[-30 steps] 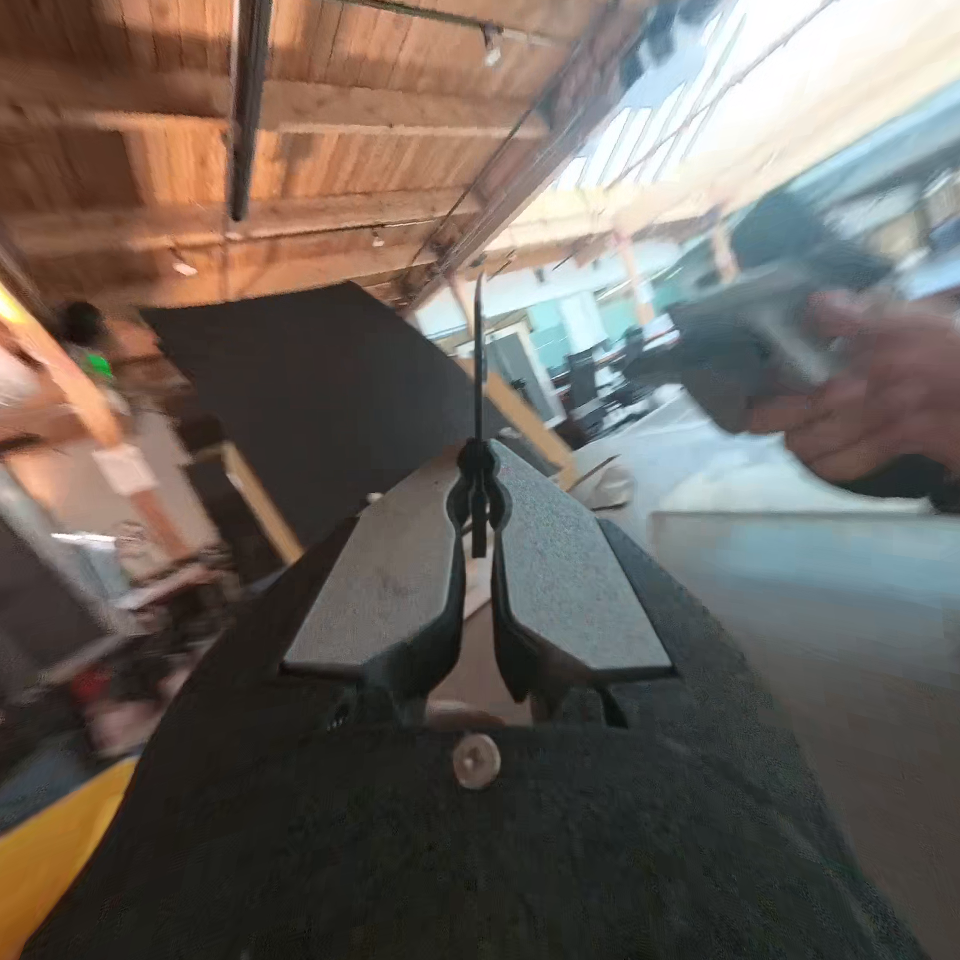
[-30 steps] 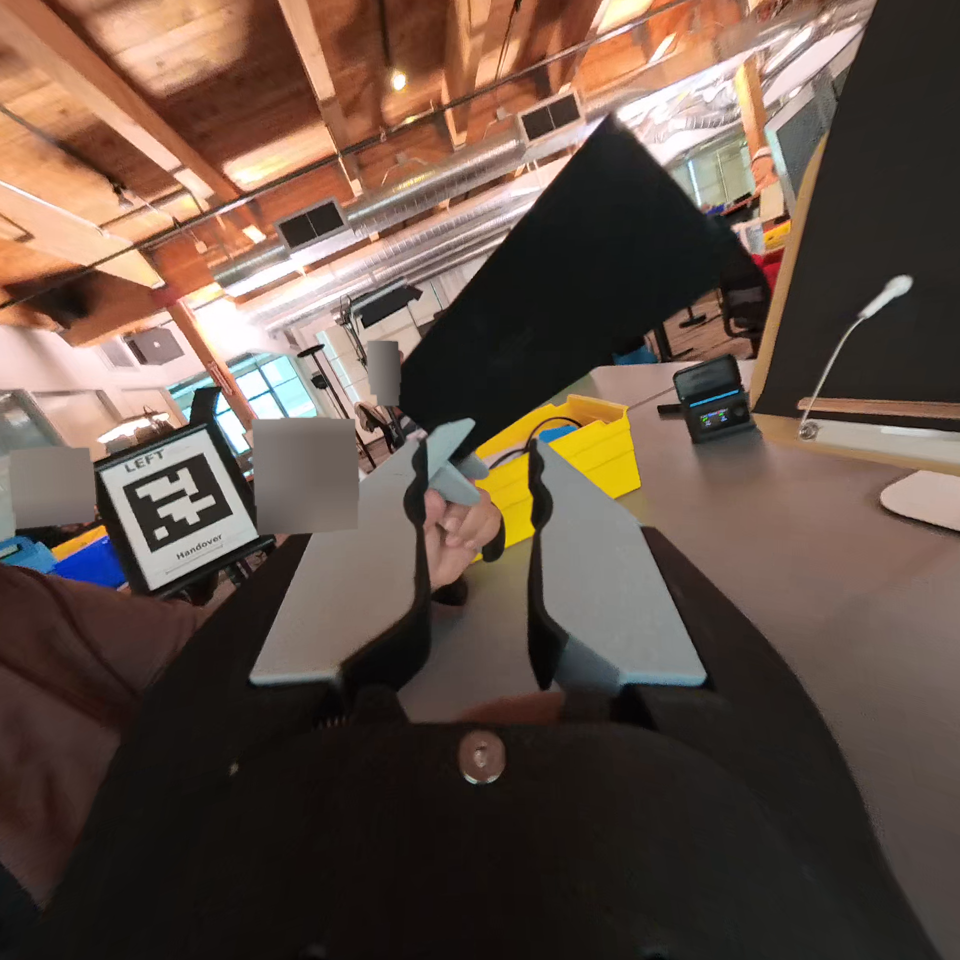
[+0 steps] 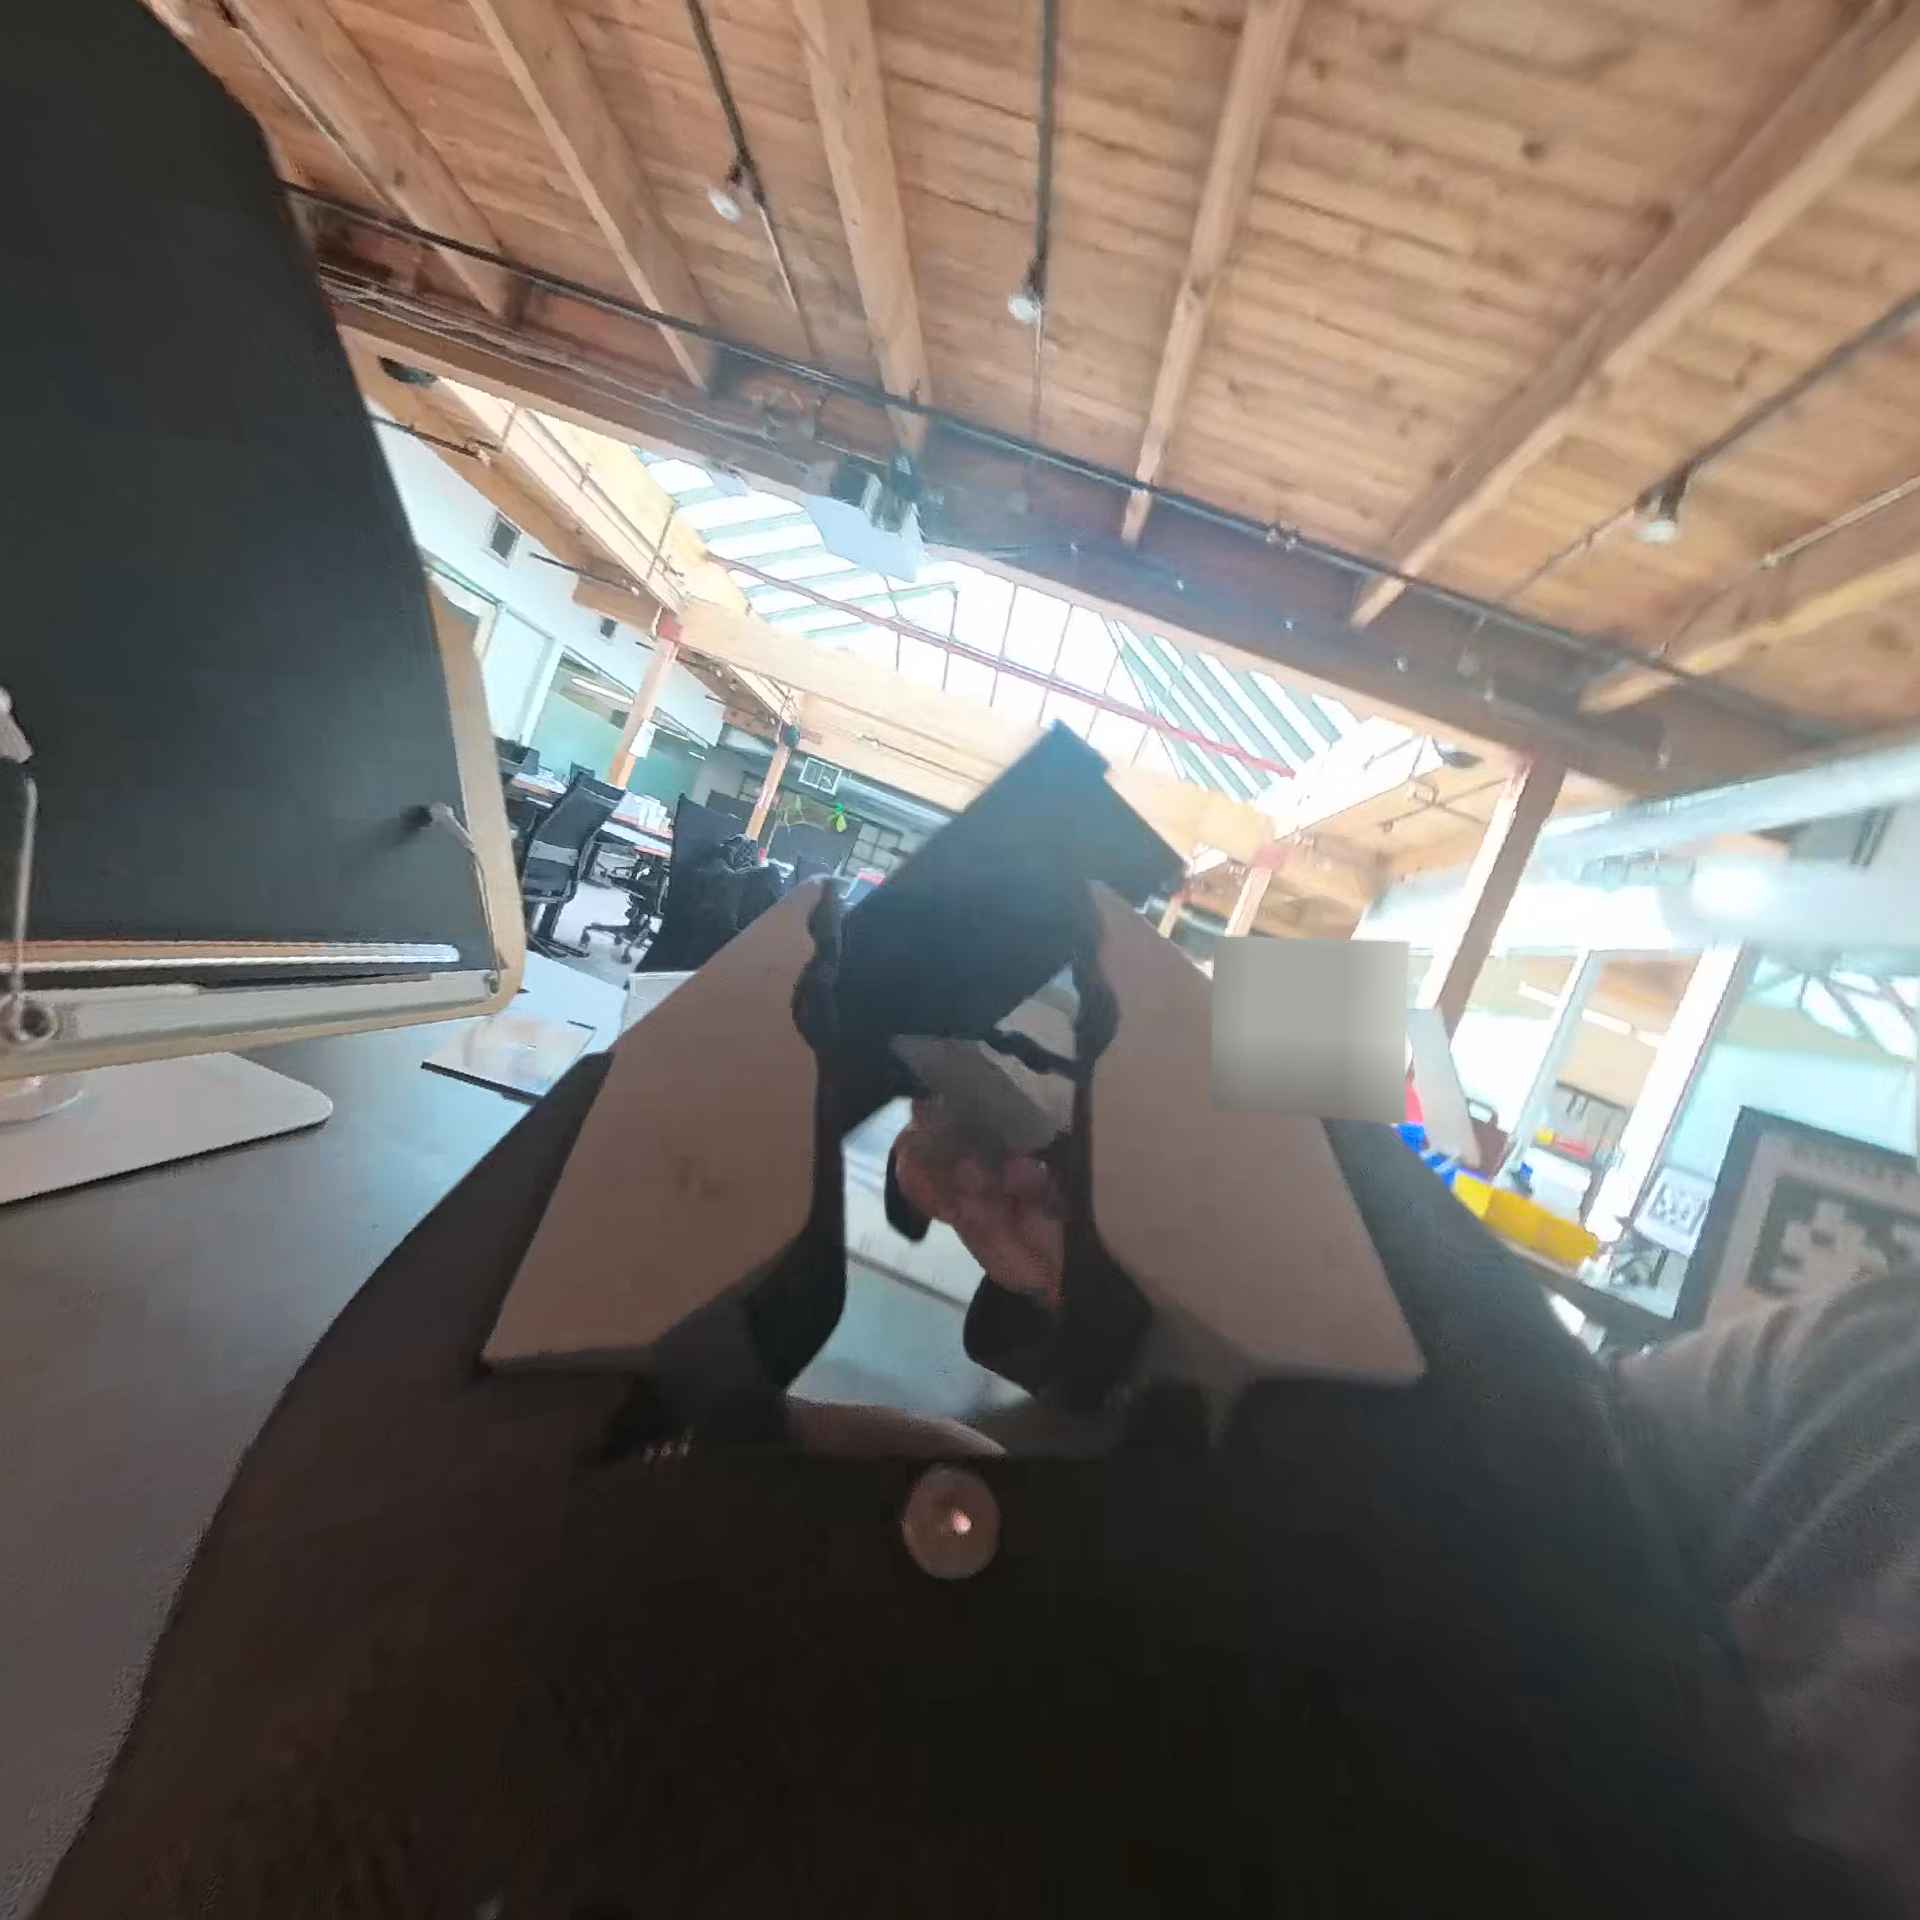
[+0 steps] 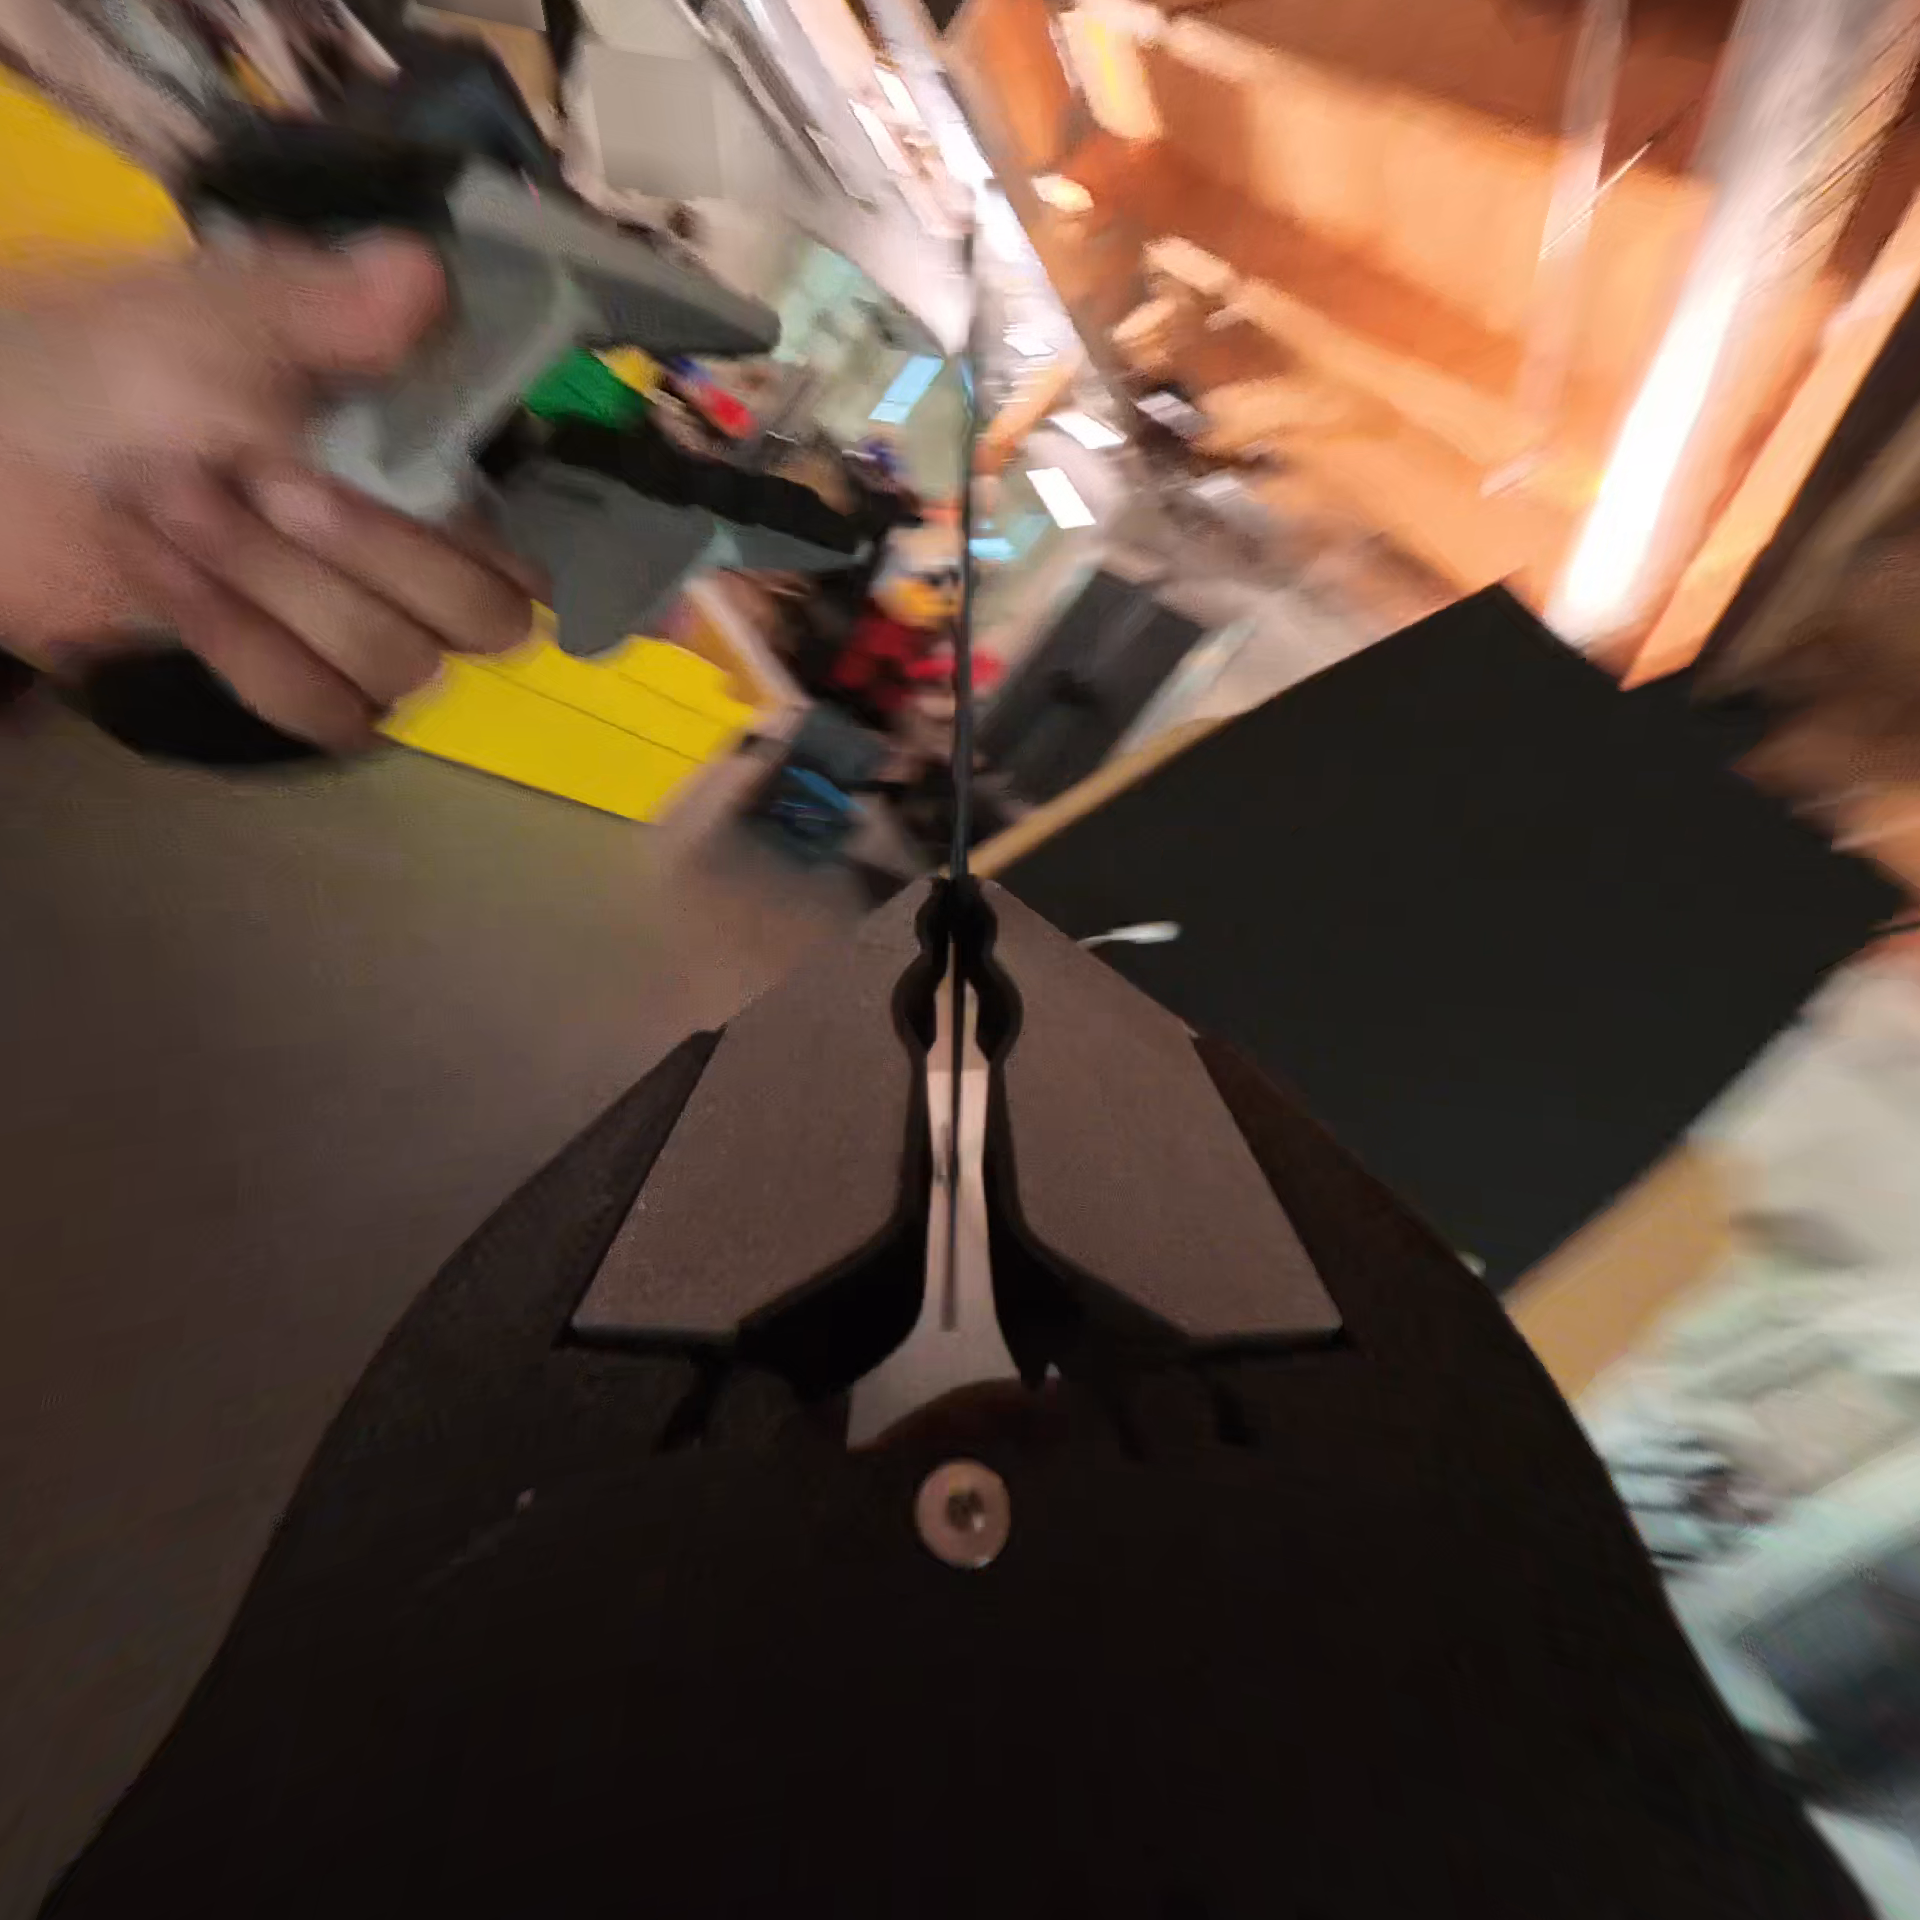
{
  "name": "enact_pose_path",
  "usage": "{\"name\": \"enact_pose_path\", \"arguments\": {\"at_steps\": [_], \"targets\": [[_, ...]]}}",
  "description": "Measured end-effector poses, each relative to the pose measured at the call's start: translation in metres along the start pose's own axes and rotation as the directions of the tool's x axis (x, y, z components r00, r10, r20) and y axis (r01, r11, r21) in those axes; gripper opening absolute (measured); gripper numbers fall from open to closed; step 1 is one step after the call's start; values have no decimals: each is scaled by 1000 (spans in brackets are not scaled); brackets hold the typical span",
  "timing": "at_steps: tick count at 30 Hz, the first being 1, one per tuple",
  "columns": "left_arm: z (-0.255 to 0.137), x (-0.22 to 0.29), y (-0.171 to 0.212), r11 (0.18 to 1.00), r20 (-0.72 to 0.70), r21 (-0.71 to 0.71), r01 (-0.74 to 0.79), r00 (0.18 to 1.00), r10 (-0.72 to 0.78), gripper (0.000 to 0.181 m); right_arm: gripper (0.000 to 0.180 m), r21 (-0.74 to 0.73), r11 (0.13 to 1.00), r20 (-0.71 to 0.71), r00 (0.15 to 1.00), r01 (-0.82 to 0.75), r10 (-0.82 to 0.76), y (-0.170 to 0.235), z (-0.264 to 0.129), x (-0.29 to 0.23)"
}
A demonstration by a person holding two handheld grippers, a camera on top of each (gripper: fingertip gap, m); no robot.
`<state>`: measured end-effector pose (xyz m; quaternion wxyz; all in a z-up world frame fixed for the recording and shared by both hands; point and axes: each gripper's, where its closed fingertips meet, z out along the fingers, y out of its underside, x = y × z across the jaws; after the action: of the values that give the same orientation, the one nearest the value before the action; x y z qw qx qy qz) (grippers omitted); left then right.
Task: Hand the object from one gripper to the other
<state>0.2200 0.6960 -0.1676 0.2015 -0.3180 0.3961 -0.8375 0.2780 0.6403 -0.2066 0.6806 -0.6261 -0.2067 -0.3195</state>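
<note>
2 grippers share this moment, but only 1 has a hold. The right gripper has its fingers pressed together on a thin black sheet, which stands edge-on from the fingertips and also runs back down the slot between the fingers. The left gripper is spread wide and holds nothing. In its own view the sheet shows through the gap, but the right wrist view puts that gripper off to the side, apart from the sheet.

The sheet looks light and stiff (it stands straight with no sag), and probably smooth, so it could slip or pivot in a loose pinch. The free far end, flat faces against the pads, seems the best place to grip it.

Beyond, a hand carries the left gripper over a brown table with a yellow bin on it. The right wrist view is heavily blurred.
</note>
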Motion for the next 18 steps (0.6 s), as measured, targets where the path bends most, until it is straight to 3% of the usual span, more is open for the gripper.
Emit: {"name": "enact_pose_path", "arguments": {"at_steps": [3,5,10,14,16,18], "targets": [[-2,-12,5,998,53,-59,21,998,-18,60,0,-69,915,-227,887,397,-402,1,-6,19],[-1,-21,16,992,117,-124,-23,992,38,71,0,-224,846,-211,823,484,-527,20,-1,23],[12,-29,53,958,197,-280,-69,972,128,83,0,-412,714,-232,692,566,-683,34,5,31],[20,-24,72,946,167,-324,-35,982,93,82,0,-420,607,-204,581,675,-788,29,15,16],[17,-28,73,947,183,-322,-3,981,65,77,0,-437,583,-195,560,685,-805,33,17,16],[14,-34,69,952,206,-304,-19,975,85,58,0,-430,593,-174,582,681,-795,39,20,10]]}}
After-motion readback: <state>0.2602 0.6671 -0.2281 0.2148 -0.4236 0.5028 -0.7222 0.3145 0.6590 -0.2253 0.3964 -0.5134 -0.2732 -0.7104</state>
